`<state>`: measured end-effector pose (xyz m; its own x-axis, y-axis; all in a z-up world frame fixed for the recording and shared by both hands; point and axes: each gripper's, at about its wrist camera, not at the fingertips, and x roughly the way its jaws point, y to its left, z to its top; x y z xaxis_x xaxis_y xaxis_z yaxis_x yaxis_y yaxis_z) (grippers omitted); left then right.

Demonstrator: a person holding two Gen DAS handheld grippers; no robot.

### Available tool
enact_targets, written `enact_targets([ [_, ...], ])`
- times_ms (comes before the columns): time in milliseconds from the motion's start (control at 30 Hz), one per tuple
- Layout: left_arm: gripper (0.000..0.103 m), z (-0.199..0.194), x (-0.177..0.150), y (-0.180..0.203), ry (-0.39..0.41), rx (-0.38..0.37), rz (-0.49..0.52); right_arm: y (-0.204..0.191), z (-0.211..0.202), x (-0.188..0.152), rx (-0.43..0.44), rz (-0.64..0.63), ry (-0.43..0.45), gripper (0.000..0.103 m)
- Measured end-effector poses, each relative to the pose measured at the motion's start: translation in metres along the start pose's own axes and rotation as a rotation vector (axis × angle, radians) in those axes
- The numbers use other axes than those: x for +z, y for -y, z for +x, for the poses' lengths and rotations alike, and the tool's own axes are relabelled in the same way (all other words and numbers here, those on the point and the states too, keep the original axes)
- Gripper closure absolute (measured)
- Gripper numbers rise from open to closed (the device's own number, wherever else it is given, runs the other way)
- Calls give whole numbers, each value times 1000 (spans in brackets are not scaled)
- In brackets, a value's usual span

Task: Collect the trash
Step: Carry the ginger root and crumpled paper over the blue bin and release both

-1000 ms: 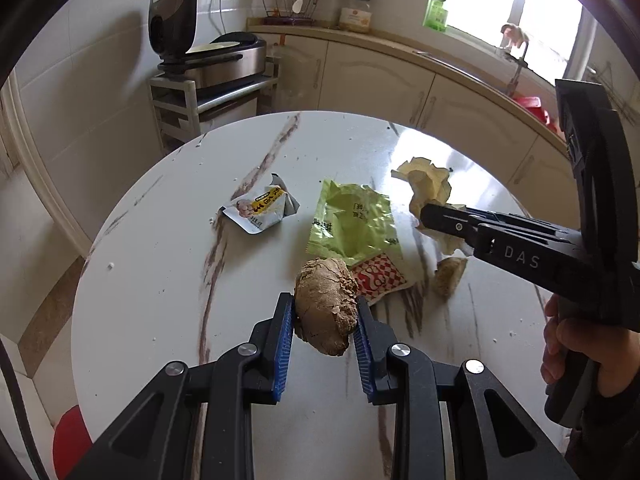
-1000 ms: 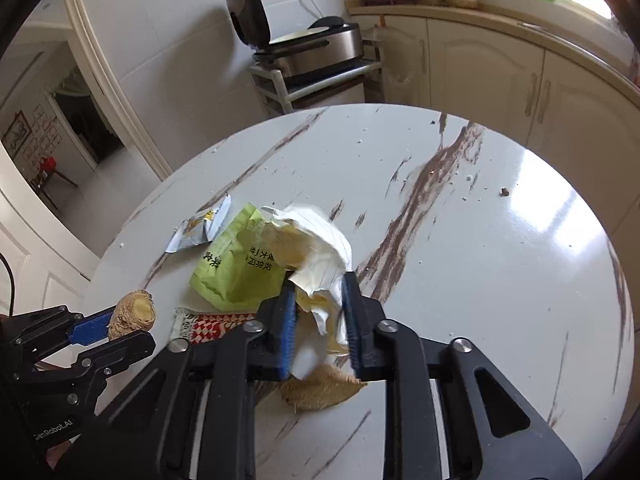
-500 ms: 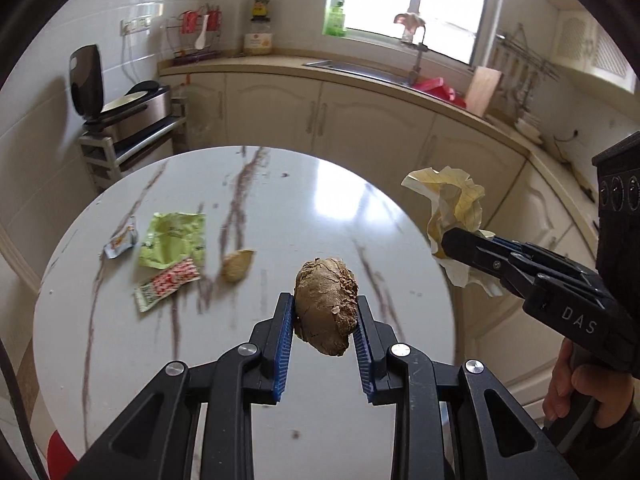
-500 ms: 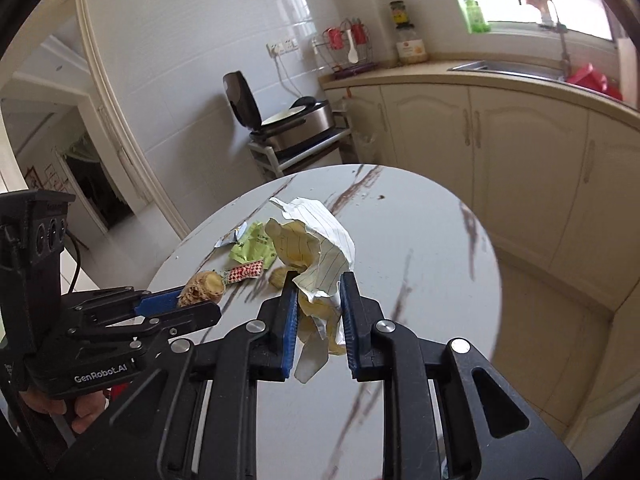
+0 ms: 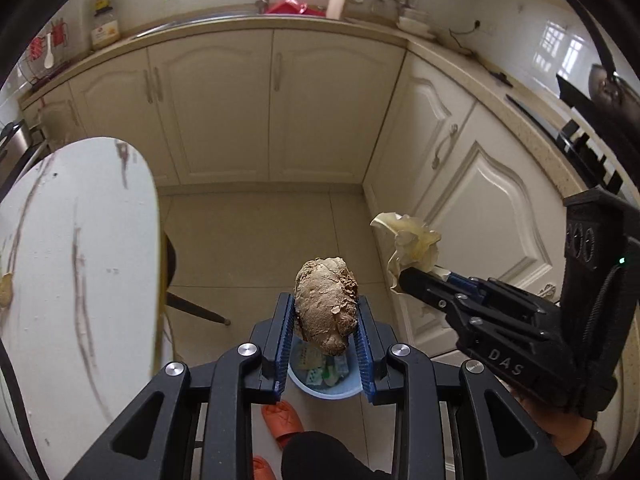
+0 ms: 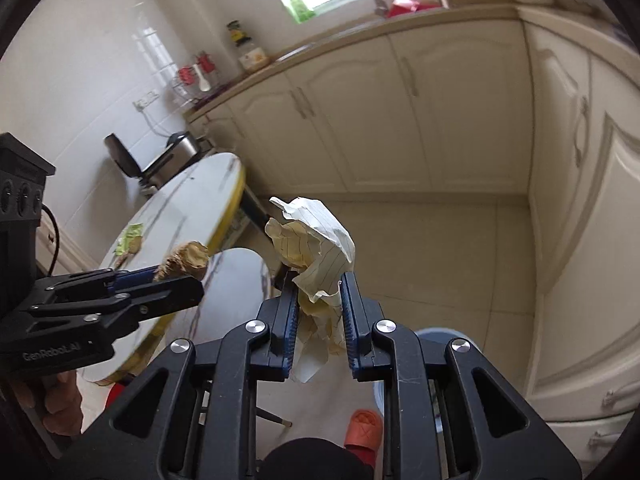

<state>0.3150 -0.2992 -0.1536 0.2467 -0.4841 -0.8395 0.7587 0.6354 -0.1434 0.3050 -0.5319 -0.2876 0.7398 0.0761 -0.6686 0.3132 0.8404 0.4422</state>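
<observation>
Ginger pc (image 5: 326, 306): brown, knobby, rough skin; upright btwn blue pads, lower centre of left wrist view, over floor.
Crumpled paper (image 6: 316, 248): cream/yellow, lined, wadded; pinched at base, centre of right wrist view.
Bin (image 5: 320, 390): pale blue, round, on floor, lower centre; held wrappers.
Green wrapper (image 6: 130, 238): on tabletop, left of frame.

Brown ginger lump (image 5: 326, 308); pale yellow ruled paper wad (image 6: 316, 244). Blue pads (image 5: 283, 344) on blk grippers. Lt-blue bin (image 5: 320, 384), orange slipper (image 5: 282, 420), white brown-veined table (image 5: 76, 260).
</observation>
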Motion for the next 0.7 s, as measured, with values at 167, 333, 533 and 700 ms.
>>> enact_targets([
  [167, 78, 74, 5, 16, -135, -17, 29, 56, 36, -25, -40, 103, -83, 82],
  [333, 78, 144, 9, 19, -260, -22, 45, 96, 64, -39, -96, 183, -144, 71],
  [533, 77, 200, 11, 21, -350, -22, 74, 127, 62, -46, -168, 230, -142, 60],
  [700, 43, 215, 20, 29, -341, 10, 77, 132, 51, -44, -167, 259, -118, 57],
])
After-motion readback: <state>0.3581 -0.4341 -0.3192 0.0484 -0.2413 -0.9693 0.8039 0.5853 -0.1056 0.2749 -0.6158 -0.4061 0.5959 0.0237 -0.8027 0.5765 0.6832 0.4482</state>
